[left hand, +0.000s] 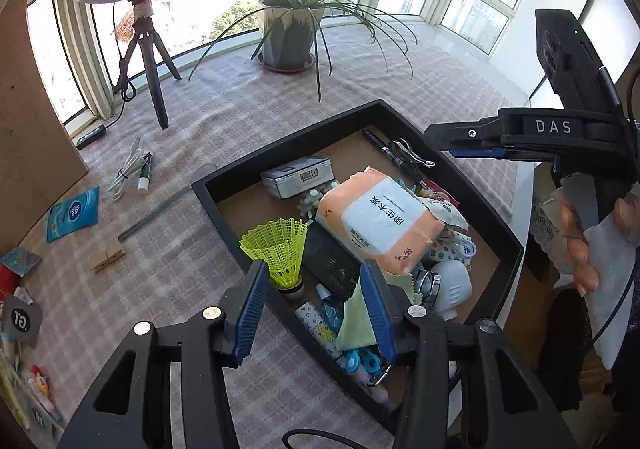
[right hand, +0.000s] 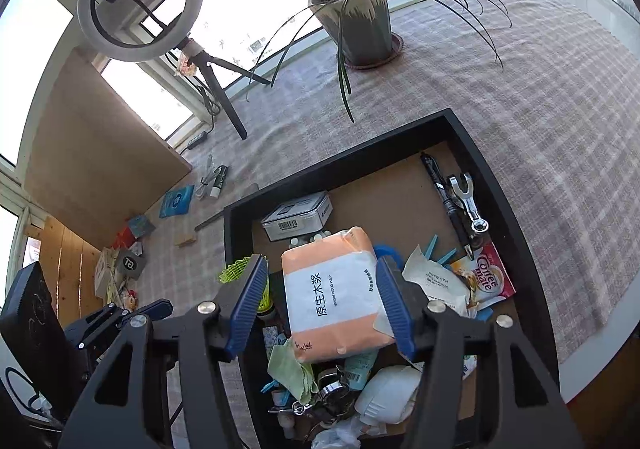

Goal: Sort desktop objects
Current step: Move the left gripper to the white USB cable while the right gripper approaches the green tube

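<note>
A black tray [left hand: 400, 117] [right hand: 340, 153] on the checked cloth holds several sorted items. An orange and white tissue pack [left hand: 380, 221] [right hand: 336, 297] lies on top of them. My right gripper [right hand: 320, 269] hovers over the pack with its blue pads either side, open and not pressing. My left gripper [left hand: 314, 281] stands open above the tray's near left corner, with a yellow shuttlecock [left hand: 280, 245] [right hand: 236, 271] just beyond its left pad. The right gripper [left hand: 440, 141] shows side-on in the left wrist view, held by a hand [left hand: 580, 249].
In the tray lie a grey barcoded box [right hand: 296, 215], pen [right hand: 452, 201], wrench [right hand: 468, 201], sachet [right hand: 488, 277] and green cloth [left hand: 356, 317]. Left of it lie a blue packet [left hand: 72, 213], white cable [left hand: 128, 169], wooden clip [left hand: 106, 257]. Ring light tripod [left hand: 152, 61] and plant pot [left hand: 288, 33] stand behind.
</note>
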Demonstrator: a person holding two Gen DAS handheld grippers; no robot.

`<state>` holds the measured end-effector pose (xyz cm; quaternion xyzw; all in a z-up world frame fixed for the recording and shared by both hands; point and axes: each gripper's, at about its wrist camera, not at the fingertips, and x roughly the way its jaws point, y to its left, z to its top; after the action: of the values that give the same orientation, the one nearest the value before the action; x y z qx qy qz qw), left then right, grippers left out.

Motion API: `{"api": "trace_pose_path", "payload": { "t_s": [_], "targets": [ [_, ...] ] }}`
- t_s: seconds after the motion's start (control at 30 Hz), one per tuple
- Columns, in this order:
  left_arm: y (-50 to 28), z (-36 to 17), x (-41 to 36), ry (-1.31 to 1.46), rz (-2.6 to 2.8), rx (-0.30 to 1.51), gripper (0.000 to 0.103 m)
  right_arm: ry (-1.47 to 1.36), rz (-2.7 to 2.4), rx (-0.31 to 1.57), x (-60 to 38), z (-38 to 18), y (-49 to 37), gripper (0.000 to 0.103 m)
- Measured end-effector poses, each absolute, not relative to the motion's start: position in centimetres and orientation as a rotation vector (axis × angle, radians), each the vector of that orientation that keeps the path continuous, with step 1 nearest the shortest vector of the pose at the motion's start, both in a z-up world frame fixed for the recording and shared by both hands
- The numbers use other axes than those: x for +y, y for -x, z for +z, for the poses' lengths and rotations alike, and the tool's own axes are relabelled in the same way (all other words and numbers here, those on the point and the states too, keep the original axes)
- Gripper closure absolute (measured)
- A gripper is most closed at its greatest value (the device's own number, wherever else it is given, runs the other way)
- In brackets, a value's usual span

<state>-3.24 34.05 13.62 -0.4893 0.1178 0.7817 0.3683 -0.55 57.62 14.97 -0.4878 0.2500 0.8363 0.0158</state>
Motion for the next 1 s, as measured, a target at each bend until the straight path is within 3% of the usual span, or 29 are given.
{"api": "trace_pose_path", "payload": {
  "t_s": [0.53,1.0],
  "targets": [
    [20.6,9.9,25.9,1.388,2.195,0.369,0.06,1.685,2.68,0.764,50.0,14.8,10.7,0.046],
    [28.2,2.5,30.2,1.397,2.011,0.66,0.06,1.844,2.618,0.815,44.8,10.1,22.2,0.046]
  ]
}}
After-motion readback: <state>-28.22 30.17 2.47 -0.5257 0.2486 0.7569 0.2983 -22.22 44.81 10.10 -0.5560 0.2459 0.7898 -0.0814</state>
